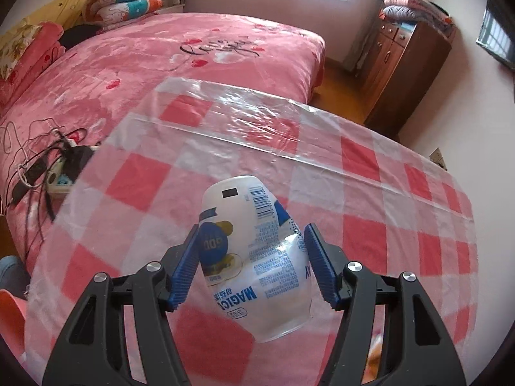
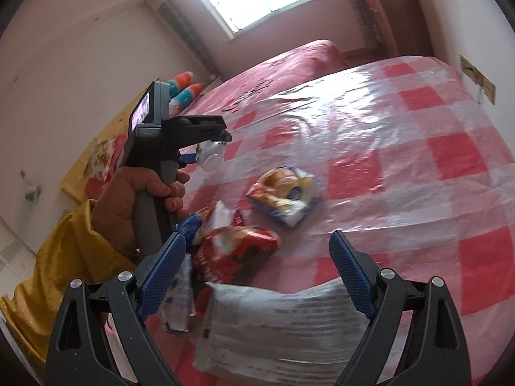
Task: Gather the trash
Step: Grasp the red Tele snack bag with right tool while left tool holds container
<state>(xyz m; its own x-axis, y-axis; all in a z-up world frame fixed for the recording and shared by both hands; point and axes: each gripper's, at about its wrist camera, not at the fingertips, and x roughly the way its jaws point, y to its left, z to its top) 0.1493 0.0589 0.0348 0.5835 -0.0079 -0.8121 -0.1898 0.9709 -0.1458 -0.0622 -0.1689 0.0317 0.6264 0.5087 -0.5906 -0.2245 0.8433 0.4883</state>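
A crushed clear plastic bottle (image 1: 254, 257) with a blue and white label sits between the blue pads of my left gripper (image 1: 252, 228), which is shut on it above the red-and-white checked tablecloth (image 1: 370, 193). The right wrist view shows the same bottle (image 2: 210, 156) held off the table in the left gripper, gripped by a hand (image 2: 135, 193) in a yellow sleeve. My right gripper (image 2: 257, 236) is open over a red snack wrapper (image 2: 238, 247). A yellow and blue packet (image 2: 286, 196) lies beyond it. A grey-white printed bag (image 2: 283, 328) lies under the fingers, with a small white wrapper (image 2: 180, 299) at its left.
Clear plastic film covers the tablecloth. Behind the table is a pink bed (image 1: 161, 64) with pillows (image 1: 128, 0) and a tangle of cables and a power strip (image 1: 48, 167). A wooden cabinet (image 1: 402, 64) with folded blankets stands at the right wall.
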